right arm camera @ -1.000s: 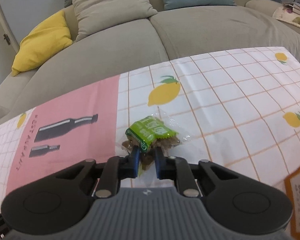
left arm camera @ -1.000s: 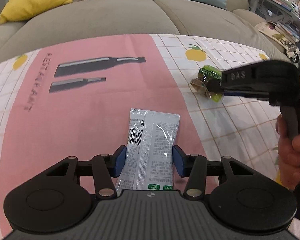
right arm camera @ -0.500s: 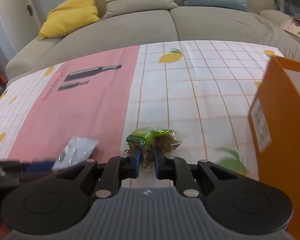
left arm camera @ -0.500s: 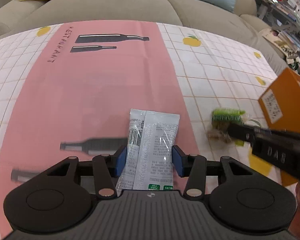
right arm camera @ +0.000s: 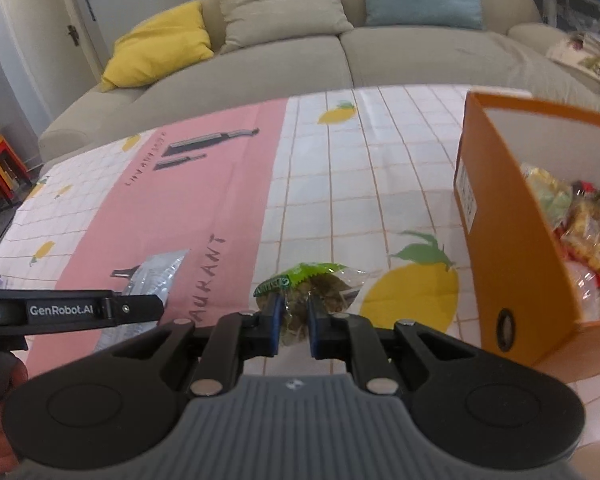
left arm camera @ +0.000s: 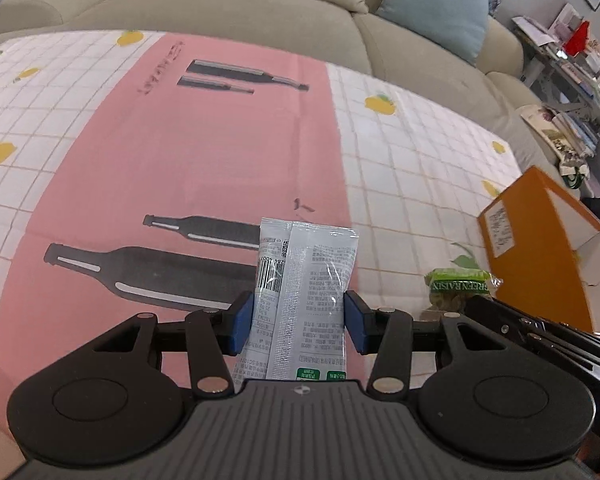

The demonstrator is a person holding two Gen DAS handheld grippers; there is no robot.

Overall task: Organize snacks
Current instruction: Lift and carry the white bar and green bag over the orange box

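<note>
Left hand-held gripper (left arm camera: 299, 322) pinches grey packet (left arm camera: 306, 284) — right hand-held gripper (right arm camera: 292, 322) pinches raisin bag (right arm camera: 312, 288), contents blurred

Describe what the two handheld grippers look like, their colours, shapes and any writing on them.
Both match: the left gripper and right gripper have matte black linkage arms with silver rivets, two round black discs, a ribbed grey body, and blue pads on the fingertips. White lettering "GenRobot.AI" runs along the left gripper's side. No cables or sleeves show.

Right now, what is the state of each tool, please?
Left tool: closed on the silver snack packet.
Right tool: closed on the green raisin pack.
</note>
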